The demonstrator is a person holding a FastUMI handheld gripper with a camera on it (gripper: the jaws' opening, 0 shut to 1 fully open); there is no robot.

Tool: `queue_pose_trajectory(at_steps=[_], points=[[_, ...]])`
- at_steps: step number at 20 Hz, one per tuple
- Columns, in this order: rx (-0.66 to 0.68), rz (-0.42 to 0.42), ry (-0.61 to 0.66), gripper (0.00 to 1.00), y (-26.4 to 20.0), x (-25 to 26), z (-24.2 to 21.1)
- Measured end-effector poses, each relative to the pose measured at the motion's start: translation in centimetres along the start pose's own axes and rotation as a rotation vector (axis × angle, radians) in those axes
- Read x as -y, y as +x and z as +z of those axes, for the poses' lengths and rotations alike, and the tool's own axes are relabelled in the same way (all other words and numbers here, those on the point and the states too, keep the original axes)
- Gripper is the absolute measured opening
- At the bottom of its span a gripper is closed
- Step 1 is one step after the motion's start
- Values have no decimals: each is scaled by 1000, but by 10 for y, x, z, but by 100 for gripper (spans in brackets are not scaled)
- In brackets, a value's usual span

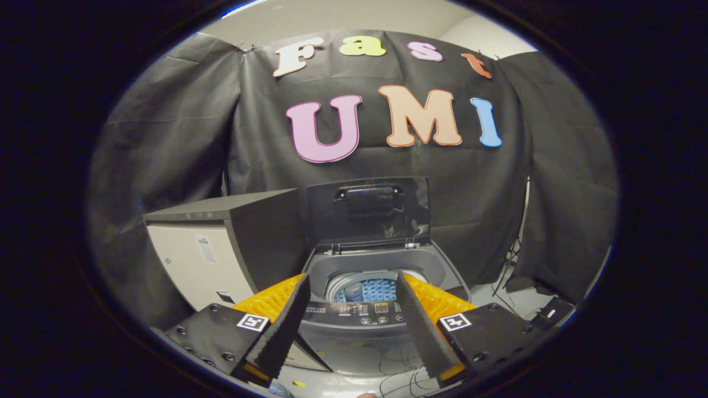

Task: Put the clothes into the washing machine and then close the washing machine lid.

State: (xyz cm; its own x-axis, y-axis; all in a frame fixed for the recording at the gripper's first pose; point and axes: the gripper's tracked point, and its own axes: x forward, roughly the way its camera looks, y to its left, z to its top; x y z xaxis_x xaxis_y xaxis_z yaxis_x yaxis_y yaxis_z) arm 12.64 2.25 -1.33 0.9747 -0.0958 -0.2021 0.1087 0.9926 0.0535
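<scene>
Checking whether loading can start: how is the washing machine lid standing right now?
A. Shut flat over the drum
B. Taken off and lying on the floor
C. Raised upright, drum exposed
C: the washing machine lid stands upright behind the exposed drum, seen beyond the open, empty fingers of the gripper.

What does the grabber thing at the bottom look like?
The gripper has two long, wedge-shaped fingers with rough, textured pads. Each finger sits on a dark plate with screws and a small square black-and-white marker.
</scene>
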Motion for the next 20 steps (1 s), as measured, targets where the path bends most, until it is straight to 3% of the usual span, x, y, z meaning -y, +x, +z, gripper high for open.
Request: queue_pose_trajectory(at_steps=[7,13,20], points=[[67,-50,-77,96,43,23,71],[207,-91,-74,96,86,25,171],[207,-87,-64,96,190,10,229]])
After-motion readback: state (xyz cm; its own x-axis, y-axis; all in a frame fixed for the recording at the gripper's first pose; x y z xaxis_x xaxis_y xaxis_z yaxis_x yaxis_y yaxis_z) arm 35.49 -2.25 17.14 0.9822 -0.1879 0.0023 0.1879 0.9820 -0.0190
